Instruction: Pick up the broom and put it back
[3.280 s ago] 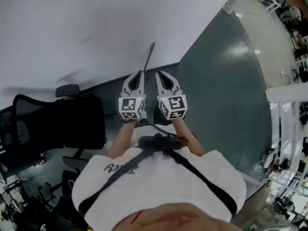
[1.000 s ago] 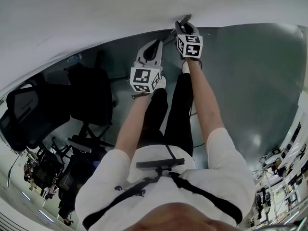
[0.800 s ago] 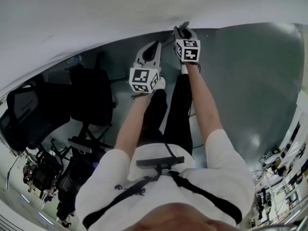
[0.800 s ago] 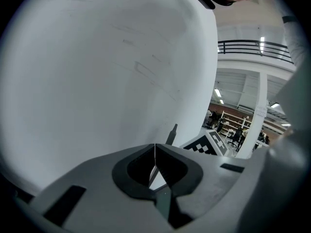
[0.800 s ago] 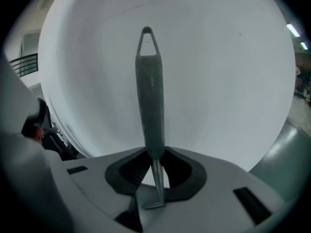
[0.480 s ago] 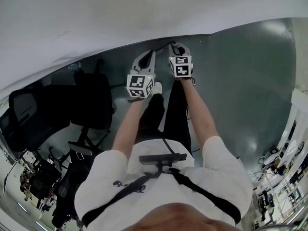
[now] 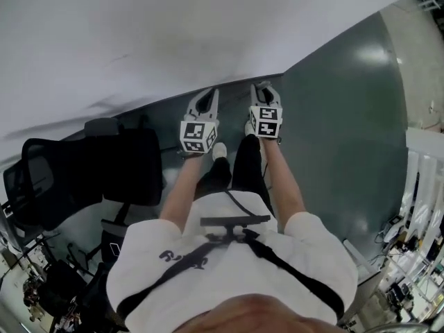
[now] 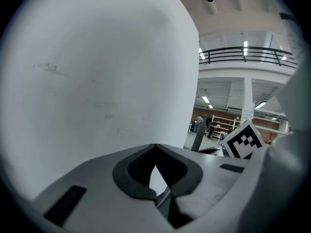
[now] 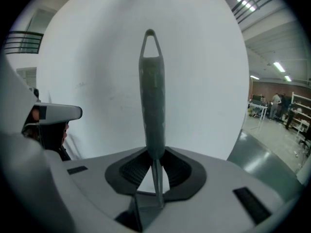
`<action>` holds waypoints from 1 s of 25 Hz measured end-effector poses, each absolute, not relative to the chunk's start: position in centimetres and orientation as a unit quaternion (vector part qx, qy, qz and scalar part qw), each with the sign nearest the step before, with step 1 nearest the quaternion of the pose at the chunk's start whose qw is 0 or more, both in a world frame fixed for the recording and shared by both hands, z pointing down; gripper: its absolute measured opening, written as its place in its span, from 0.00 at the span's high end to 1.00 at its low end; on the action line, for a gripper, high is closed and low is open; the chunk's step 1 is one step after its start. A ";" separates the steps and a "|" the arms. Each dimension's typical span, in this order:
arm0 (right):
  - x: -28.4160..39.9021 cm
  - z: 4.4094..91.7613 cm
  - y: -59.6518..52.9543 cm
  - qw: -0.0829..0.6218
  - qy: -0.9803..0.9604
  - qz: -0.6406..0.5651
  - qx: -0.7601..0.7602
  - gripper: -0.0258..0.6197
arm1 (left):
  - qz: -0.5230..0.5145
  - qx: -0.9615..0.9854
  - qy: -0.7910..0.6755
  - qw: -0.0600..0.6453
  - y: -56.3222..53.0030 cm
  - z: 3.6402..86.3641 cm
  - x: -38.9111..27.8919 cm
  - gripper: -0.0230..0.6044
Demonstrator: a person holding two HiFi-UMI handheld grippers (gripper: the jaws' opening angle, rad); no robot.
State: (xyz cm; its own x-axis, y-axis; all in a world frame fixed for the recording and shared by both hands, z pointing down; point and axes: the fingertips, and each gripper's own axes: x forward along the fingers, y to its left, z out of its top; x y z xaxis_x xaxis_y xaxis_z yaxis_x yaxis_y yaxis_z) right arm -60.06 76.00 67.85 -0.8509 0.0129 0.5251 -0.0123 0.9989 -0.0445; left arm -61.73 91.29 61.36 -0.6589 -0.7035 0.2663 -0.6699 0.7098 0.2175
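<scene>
In the right gripper view the broom's grey handle [image 9: 153, 91] stands upright between the jaws, with its hanging loop [image 9: 149, 37] at the top against the white wall. My right gripper [image 9: 155, 152] is shut on the lower end of that grip. The head view shows the right gripper [image 7: 262, 92] and the left gripper [image 7: 208, 99] side by side above the person's legs, both pointing at the wall; the broom cannot be made out there. In the left gripper view the left gripper [image 8: 155, 147] has its tips together and nothing shows beyond them.
A white wall [image 7: 173, 40] fills the space ahead. A black office chair [image 7: 76, 175] stands at the left. Dark green floor [image 7: 340, 130] runs to the right, ending at a white railing [image 7: 423, 158]. Shelving and people [image 9: 282, 103] are far off to the right.
Both grippers have drawn back from the foot of the wall and risen, ending close together side by side. The right one was stretched further ahead a second ago.
</scene>
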 end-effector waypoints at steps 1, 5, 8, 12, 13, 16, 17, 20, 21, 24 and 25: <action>-59.3 66.1 75.6 0.261 -0.965 0.024 0.011 0.81 | -0.050 0.387 -0.907 0.159 90.9 60.0 -61.2 0.94; -56.4 59.4 74.3 0.217 -0.974 0.033 0.054 0.81 | -0.051 0.424 -0.895 0.128 89.1 54.8 -59.3 0.94; -53.8 54.0 72.0 0.177 -0.979 0.036 0.089 0.81 | -0.052 0.458 -0.880 0.110 86.1 51.1 -57.6 0.94; -49.9 47.4 68.3 0.124 -0.982 0.046 0.133 0.81 | -0.054 0.508 -0.854 0.100 81.3 46.7 -54.9 0.94; -48.9 46.0 67.4 0.113 -0.982 0.051 0.142 0.81 | -0.054 0.518 -0.848 0.097 80.2 45.7 -54.2 0.94; -45.9 42.4 64.3 0.084 -0.979 0.066 0.175 0.81 | -0.053 0.550 -0.829 0.086 76.4 43.0 -52.2 0.94; -44.9 41.4 63.1 0.074 -0.977 0.070 0.187 0.81 | -0.052 0.563 -0.821 0.082 74.8 42.3 -51.5 0.94; -41.0 38.8 58.3 0.043 -0.970 0.075 0.226 0.81 | -0.050 0.604 -0.792 0.068 68.7 40.5 -48.8 0.94; -39.4 38.0 56.5 0.033 -0.967 0.076 0.241 0.81 | -0.051 0.618 -0.782 0.063 66.3 39.9 -47.6 0.94; -35.2 36.0 51.7 0.013 -0.956 0.072 0.284 0.81 | -0.049 0.659 -0.749 0.053 59.6 38.3 -44.3 0.94; -34.0 35.6 50.5 0.009 -0.952 0.066 0.298 0.81 | -0.047 0.672 -0.738 0.050 57.6 38.0 -43.2 0.94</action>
